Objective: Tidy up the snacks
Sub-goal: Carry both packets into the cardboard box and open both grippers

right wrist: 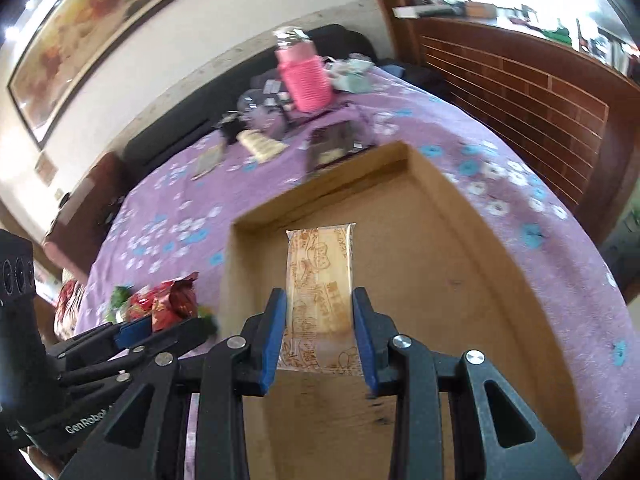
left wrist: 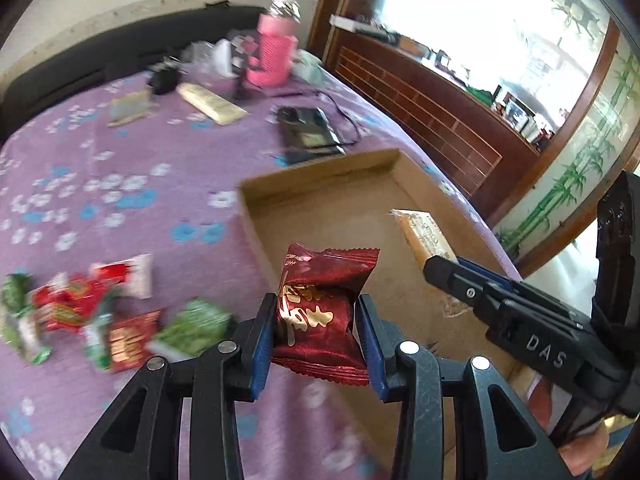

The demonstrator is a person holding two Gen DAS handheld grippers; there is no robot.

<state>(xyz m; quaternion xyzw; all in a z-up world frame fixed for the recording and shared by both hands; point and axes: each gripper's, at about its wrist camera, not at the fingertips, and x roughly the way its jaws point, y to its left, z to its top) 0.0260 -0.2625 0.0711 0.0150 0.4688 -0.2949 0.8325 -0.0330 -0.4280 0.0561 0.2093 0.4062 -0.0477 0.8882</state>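
Note:
My left gripper (left wrist: 316, 312) is shut on a dark red snack packet (left wrist: 320, 304) with gold lettering, held above the near left wall of a shallow cardboard box (left wrist: 320, 178). My right gripper (right wrist: 320, 312) is shut on a long tan wafer packet (right wrist: 320, 280), hanging over the inside of the same cardboard box (right wrist: 460, 208). In the left wrist view the right gripper (left wrist: 434, 266) reaches in from the right with the wafer packet (left wrist: 424, 232). In the right wrist view the left gripper (right wrist: 140, 326) shows at the lower left holding the red packet (right wrist: 176, 304).
A pile of red and green snack packets (left wrist: 80, 316) lies on the purple flowered cloth (left wrist: 100, 184) left of the box. Further back stand a pink bottle (left wrist: 272, 56), a pale wafer packet (left wrist: 212, 102), a black device with a cable (left wrist: 308, 128) and small clutter. A wooden rail (left wrist: 420, 112) borders the right.

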